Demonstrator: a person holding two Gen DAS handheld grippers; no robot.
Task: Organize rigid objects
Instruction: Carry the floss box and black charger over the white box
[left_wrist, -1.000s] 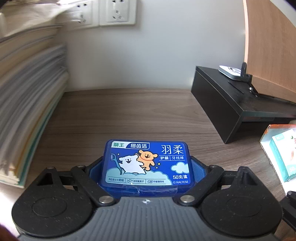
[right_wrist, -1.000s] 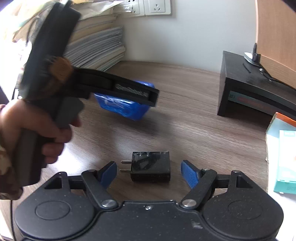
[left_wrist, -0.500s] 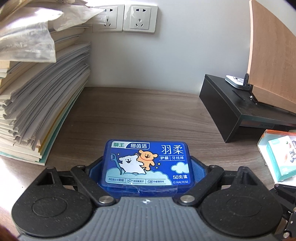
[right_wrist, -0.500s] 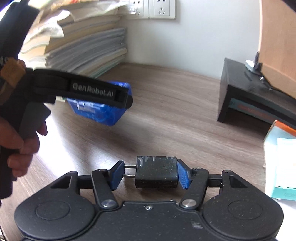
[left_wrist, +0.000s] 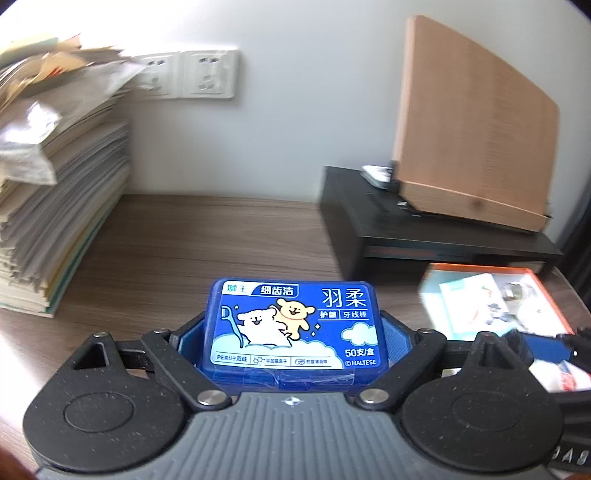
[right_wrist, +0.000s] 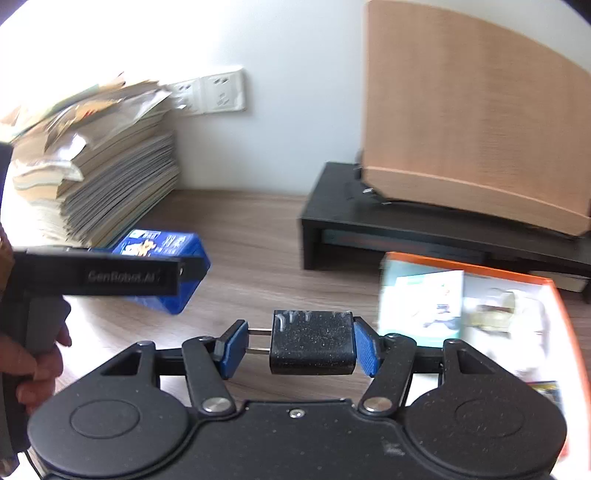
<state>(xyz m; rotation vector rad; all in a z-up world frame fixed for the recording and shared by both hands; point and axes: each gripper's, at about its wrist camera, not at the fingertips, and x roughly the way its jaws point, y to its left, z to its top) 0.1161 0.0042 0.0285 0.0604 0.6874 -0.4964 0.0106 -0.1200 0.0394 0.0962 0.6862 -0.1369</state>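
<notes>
Left gripper (left_wrist: 293, 332) is clamping the light, rigid floss-pick box (left_wrist: 293, 326) by its sides; right gripper (right_wrist: 297, 349) is pinching the stiff charger plug (right_wrist: 312, 347) prongs-to-base.

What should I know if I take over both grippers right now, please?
Left gripper: shut on the floss box, held off the desk.
Right gripper: shut on the charger, one pad on its prongs, one on its body.
Orange tray to the right already holds a few items.
Done: both picked up. Left: probably set each in the tray.
</notes>
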